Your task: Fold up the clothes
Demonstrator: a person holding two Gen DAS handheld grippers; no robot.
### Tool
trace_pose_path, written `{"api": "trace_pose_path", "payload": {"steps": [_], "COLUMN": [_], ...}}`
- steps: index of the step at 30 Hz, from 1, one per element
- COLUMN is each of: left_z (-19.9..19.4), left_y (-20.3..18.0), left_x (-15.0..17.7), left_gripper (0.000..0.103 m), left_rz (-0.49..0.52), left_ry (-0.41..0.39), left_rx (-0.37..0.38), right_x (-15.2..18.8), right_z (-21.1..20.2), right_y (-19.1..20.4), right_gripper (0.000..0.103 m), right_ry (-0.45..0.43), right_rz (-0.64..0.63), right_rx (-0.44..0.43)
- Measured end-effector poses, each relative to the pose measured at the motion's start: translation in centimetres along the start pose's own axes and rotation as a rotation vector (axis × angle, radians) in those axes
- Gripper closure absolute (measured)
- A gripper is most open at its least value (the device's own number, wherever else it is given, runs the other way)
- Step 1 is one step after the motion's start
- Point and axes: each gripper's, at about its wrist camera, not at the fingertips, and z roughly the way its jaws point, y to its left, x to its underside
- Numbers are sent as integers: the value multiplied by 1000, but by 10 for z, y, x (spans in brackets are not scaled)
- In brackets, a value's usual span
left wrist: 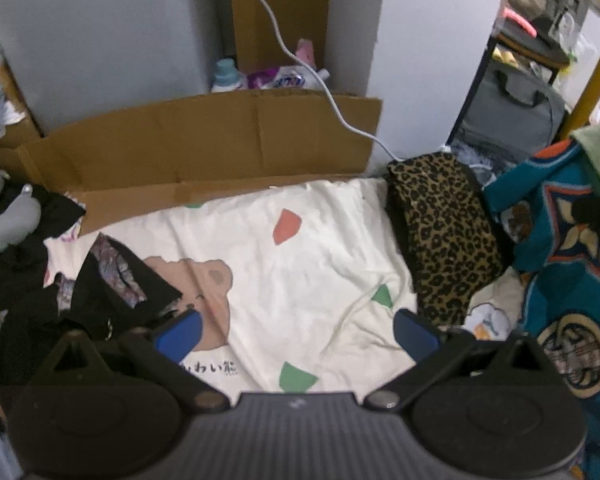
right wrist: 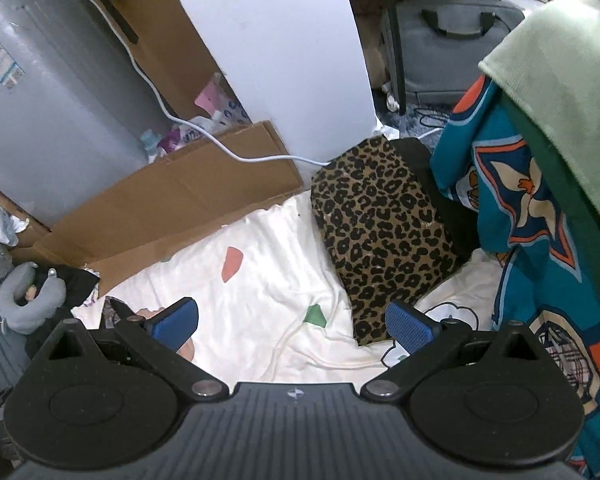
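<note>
Both claws wide, empty: left gripper (left wrist: 296, 332), right gripper (right wrist: 292, 326) above the white sheet (left wrist: 300, 248). Leopard garment (right wrist: 380, 232) lies folded at right; black clothes (left wrist: 40, 292) heaped left. Judgement: pick one black piece by its edge, spread it flat before folding.

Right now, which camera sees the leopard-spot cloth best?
The right wrist view: the leopard-print garment sits near the middle, large, with its flat folded top clear. The left wrist view shows the same garment off to the right, smaller and more slanted, beside the teal patterned cloth.
</note>
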Motion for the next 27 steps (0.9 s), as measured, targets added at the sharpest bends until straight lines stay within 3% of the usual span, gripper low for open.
{"api": "trace_pose_path", "payload": {"steps": [9,16,22,27], "left_z": [-59,-102,-130,-140], "left_y": [25,28,29,29], "left_x": [13,31,56,79], "left_gripper": [0,0,0,0], "left_rz": [-90,-75,-111,-99], "left_ry": [-39,-69,-99,-98], "left_rx": [-4,-7,-31,-72], "right_x": [23,57,83,101], "right_z": [-50,-80,-104,-105], "right_y": [22,40,63,67], "right_gripper": [0,0,0,0], "right_ry": [-44,-39,-82,-68], "right_rz": [-30,-81,-268,-277], "right_rx": [-31,-69,-117,-150]}}
